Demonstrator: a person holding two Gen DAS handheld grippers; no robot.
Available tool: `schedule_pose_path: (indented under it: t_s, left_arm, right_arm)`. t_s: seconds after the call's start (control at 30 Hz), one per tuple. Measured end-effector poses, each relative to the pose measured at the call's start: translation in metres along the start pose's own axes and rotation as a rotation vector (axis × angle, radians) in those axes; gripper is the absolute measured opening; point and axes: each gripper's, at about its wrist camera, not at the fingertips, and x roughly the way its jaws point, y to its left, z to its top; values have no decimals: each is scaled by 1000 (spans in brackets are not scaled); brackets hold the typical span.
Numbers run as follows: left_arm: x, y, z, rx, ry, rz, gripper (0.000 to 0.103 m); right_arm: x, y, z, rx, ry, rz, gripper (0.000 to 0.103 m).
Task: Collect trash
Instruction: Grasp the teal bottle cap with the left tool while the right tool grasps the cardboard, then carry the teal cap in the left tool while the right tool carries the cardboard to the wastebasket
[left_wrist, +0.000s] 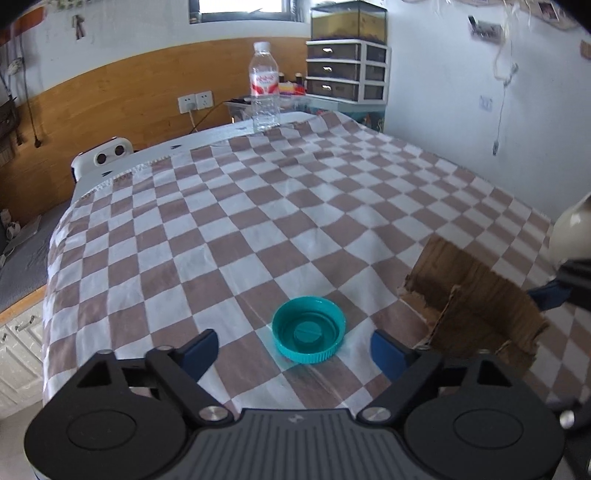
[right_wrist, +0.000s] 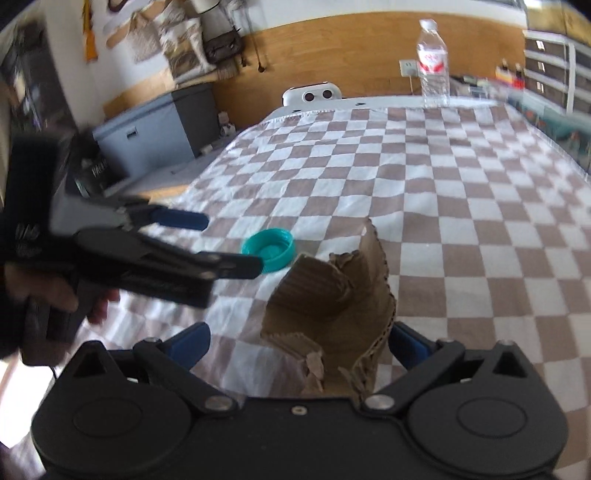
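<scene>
A teal bottle cap (left_wrist: 309, 334) lies open side up on the checkered tablecloth (left_wrist: 229, 221). My left gripper (left_wrist: 293, 350) is open and its blue fingers stand on either side of the cap without touching it. In the right wrist view the same left gripper (right_wrist: 232, 243) comes in from the left beside the cap (right_wrist: 271, 251), with a hand on its handle. A torn piece of brown cardboard (right_wrist: 332, 314) stands between the fingers of my open right gripper (right_wrist: 298, 343), close to the right finger and well apart from the left one. The cardboard (left_wrist: 476, 295) sits just right of the cap.
A clear plastic water bottle (left_wrist: 264, 86) with a red label stands upright at the table's far edge. A white device with two lenses (left_wrist: 110, 153) sits past the far left corner. Drawers (left_wrist: 347, 70) stand against the back wall.
</scene>
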Motion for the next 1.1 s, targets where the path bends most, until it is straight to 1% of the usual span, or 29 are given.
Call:
schedule_pose_path:
  t_s: [0.13,0.23,0.3,0.37,0.47,0.5,0.57,0.63,0.67,0.8,0.87,1.0,1.1]
  left_arm:
    - [14,-5,1,41,14,2,76]
    - [22,-9,2,61,23,-6,70]
    - [26,-10,3,71,25,-15,69]
    - [28,-11,3,73,21,-35,63]
    - [31,-8,5,65,24,-63,61]
    - [31,-7,5,62,26,-70,60]
    - [31,-6,6,57,27,-83,53]
    - [31,-6,6,49,29,-91,50]
    - [30,-7,6,51,30,-89,50]
    - [26,-6,4,25,40,-83,50]
    - [21,-5,2,8,45,-77,50]
    - [8,-4,-4,-24,58,-62,50]
    - [-6,-3,-9,-55,63,-50,50]
  right_arm:
    - [3,19,-1,-86,2,-140,103]
    - [10,29,-3,-114,-38,-244,103]
    - [16,32,-3,-110,-52,-285,103]
    - [22,32,-2,-98,-52,-295,103]
    - [30,31,0,-96,-43,-317,103]
    - [32,28,1,-88,-40,-317,103]
    - [34,22,3,-58,-40,-309,103]
    - [33,18,6,-34,-39,-294,101]
    - [31,17,6,-30,-35,-291,95]
    - [24,14,6,-9,-32,-279,75]
    - [19,14,7,-5,-29,-288,59]
    - [8,11,8,57,-13,-281,56]
    - [-2,12,7,79,-20,-286,54]
